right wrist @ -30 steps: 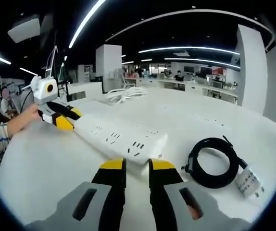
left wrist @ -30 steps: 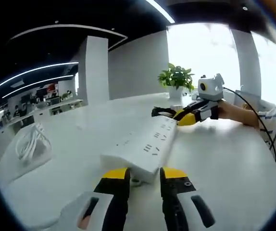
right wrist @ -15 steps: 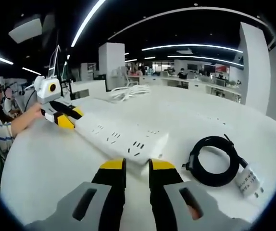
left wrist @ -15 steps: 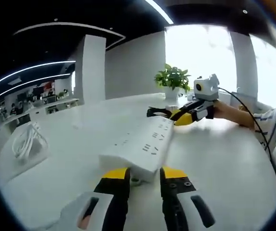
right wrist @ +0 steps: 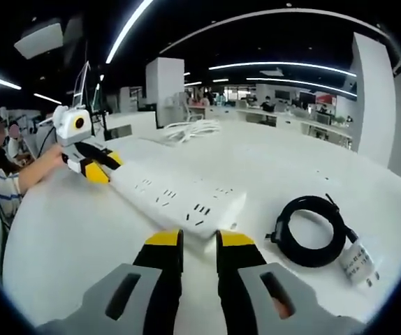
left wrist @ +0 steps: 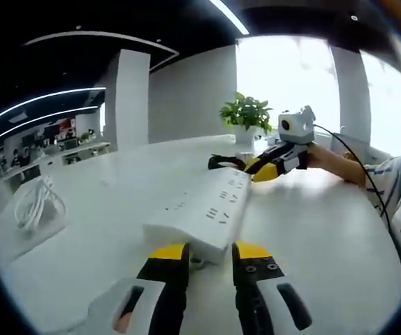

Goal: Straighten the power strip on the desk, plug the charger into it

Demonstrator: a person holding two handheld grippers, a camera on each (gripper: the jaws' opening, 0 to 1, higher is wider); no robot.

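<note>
A long white power strip (left wrist: 211, 209) lies on the white desk (left wrist: 326, 237), sockets facing up. My left gripper (left wrist: 211, 252) is closed on its near end in the left gripper view. At the strip's far end my right gripper (left wrist: 256, 169) is held by a person's hand. In the right gripper view my right gripper (right wrist: 199, 241) is shut on the near end of the strip (right wrist: 176, 199), and the left gripper (right wrist: 101, 167) clamps the far end. The charger, a black coiled cable (right wrist: 312, 234) with a white plug block (right wrist: 358, 262), lies to the right of the strip.
A bundle of white cable (left wrist: 36, 206) lies on the desk to the left, also seen far back (right wrist: 186, 129). A potted plant (left wrist: 246, 115) stands behind the strip's far end. A person's forearm (left wrist: 340, 164) reaches in from the right. Office desks fill the background.
The strip's far end and the right gripper on it have drifted slightly left in the left gripper view. Both grips are unchanged.
</note>
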